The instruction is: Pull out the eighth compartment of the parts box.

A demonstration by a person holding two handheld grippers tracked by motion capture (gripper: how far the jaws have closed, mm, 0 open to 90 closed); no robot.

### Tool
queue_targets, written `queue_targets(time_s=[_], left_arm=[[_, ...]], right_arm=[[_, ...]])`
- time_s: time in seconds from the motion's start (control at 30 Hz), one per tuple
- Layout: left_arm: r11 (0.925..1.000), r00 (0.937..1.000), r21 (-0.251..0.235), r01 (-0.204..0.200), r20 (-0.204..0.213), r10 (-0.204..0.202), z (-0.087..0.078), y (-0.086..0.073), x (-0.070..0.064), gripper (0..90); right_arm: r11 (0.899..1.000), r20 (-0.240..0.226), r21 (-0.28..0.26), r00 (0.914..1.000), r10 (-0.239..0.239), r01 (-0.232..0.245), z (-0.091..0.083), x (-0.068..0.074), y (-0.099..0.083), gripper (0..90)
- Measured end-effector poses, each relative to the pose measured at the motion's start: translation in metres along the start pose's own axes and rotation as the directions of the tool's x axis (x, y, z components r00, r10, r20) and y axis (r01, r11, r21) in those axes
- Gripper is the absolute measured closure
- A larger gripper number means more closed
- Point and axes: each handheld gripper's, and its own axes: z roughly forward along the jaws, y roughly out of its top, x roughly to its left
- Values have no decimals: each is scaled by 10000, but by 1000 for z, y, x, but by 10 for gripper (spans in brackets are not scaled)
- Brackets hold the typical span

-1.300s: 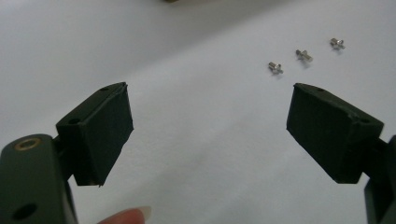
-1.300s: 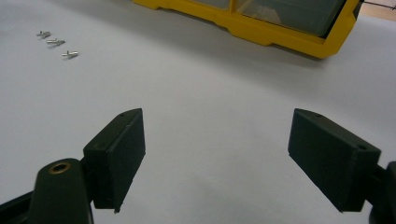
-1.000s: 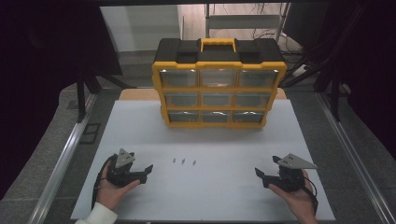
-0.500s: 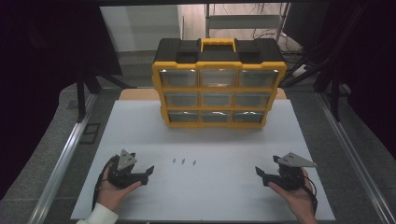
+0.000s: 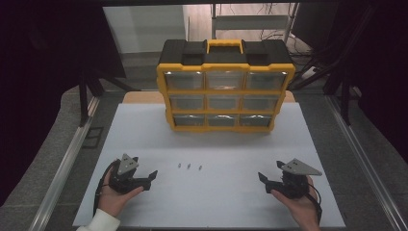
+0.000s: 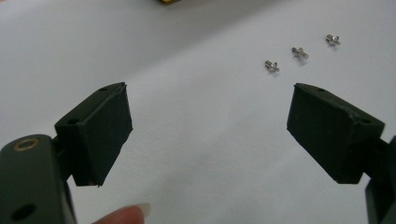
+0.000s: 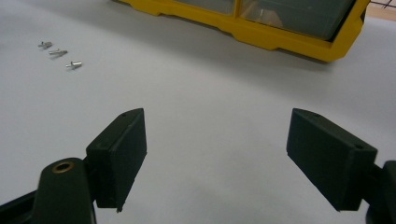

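Resting on the white table (image 5: 216,202), each hand-held gripper, left (image 5: 144,177) and right (image 5: 269,180), gapes wide, holding nothing.

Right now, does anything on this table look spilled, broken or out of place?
Nothing looks damaged. The yellow drawer organizer stands upright with its drawers shut. The only loose items are three tiny metal screws in a neat row on the white table, between the two open tools.

organizer (image 5: 224,94): table (image 5: 144,139) rear | screws (image 5: 189,167): before it, centre
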Motion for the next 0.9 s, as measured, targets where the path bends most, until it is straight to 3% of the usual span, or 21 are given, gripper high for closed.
queue_targets(time_s=[0.43,0.9], left_arm=[[10000,9998,-16,92,158,-92,1,0,-1,146],[10000,9999,-20,29,136,-29,1,0,-2,147]], right_arm=[[9989,24,-447,9999,147,-145,-4,11,2,205],[9998,-214,-194,9998,4,-8,7,27,2,197]])
